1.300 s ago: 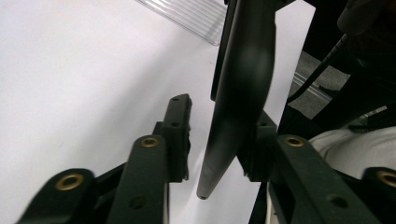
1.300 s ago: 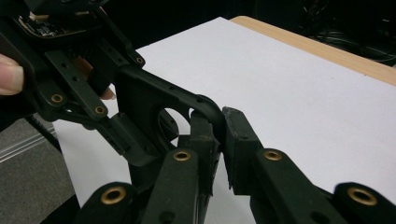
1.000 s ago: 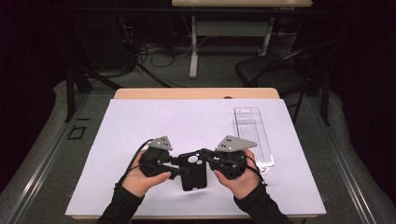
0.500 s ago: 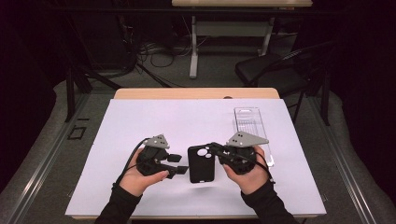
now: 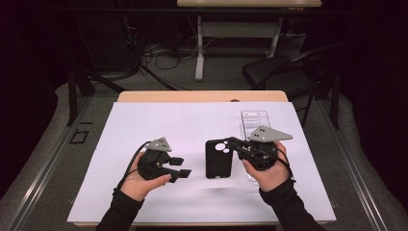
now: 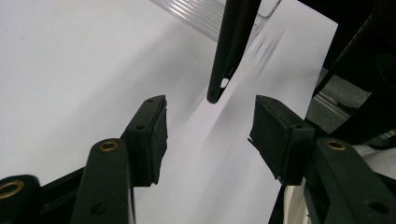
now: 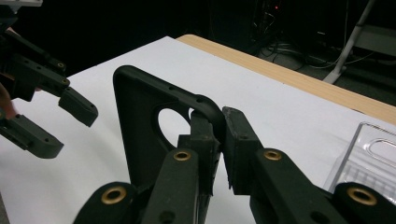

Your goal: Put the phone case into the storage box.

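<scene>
Phone case point(image 5: 219, 159), black, camera cutout at its far end, sits mid-table between the two hands, apparently lifted above the white sheet; shadow falls nearer the person. Long axis runs away from the person.

Table point(image 5: 144, 120): white sheet over wood top. Clear plastic tray point(image 5: 254, 119) lies flat at right, behind the right hand.

Right tongs point(image 5: 234, 144) are clamped on the case's far corner by the cutout; the right gripper view shows the rim pinched between both pads.

Left tongs point(image 5: 179, 167) stand wide and empty, aimed rightward. Case lies just right of them, edge-on in the left gripper view, tips near but apart. Likely next: left takes the near edge.
</scene>
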`<state>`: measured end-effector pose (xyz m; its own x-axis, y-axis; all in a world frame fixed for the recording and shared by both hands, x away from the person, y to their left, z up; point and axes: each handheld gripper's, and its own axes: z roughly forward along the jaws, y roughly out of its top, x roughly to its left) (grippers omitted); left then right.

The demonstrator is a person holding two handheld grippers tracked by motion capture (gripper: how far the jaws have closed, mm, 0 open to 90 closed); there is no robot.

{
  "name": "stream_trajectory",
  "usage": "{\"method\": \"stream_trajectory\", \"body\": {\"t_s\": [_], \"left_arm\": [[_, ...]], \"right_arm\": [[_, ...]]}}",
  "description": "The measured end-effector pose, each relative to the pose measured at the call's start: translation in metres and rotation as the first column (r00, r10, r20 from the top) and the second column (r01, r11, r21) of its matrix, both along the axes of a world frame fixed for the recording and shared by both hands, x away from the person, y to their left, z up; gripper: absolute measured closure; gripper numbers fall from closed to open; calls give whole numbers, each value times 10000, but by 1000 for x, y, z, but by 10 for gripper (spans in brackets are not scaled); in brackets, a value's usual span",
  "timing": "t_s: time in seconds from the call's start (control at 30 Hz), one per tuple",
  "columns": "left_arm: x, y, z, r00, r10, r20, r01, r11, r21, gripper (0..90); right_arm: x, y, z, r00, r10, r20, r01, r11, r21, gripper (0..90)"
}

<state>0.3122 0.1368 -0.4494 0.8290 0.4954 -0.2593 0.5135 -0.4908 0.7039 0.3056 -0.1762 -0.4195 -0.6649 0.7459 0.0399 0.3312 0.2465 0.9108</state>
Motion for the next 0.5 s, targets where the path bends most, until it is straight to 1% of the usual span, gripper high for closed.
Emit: {"method": "stream_trajectory", "body": {"t_s": [0.03, 0.1, 0.13, 0.17, 0.2, 0.23, 0.3, 0.33, 0.5], "left_arm": [[0, 1, 0, 10000, 38, -50, -38, 10000, 14, 436], [1, 2, 0, 9999, 122, 47, -123, 9999, 57, 430], [2, 3, 0, 9999, 168, 10, -168, 9998, 71, 410], [3, 4, -1, 9995, 294, -96, -294, 9996, 39, 366], [3, 4, -1, 9995, 294, -96, -294, 9996, 39, 360], [4, 5, -2, 9993, 356, -84, -356, 9994, 39, 356], [5, 7, -2, 9992, 409, -37, -409, 9991, 66, 337], [5, 7, -2, 9992, 409, -37, -409, 9991, 66, 335], [6, 11, -2, 9988, 496, -1, -496, 9988, -24, 333]], "right_arm": [[2, -2, 1, 10000, 3, -25, -3, 10000, -33, 833], [6, -6, 5, 10000, -64, -48, 63, 9999, -114, 833], [8, -7, 6, 10000, -57, -10, 57, 9998, -175, 834], [12, -11, 10, 10000, -41, -79, 40, 9999, -107, 834], [12, -11, 10, 10000, -41, -79, 40, 9999, -107, 834], [17, -14, 12, 9998, 53, -195, -54, 10000, -34, 834], [21, -17, 15, 9995, 213, -237, -213, 9998, 4, 834], [23, -19, 16, 9994, 209, -289, -209, 9998, 5, 834], [30, -24, 21, 9993, 269, -241, -269, 9996, -10, 834]]}}
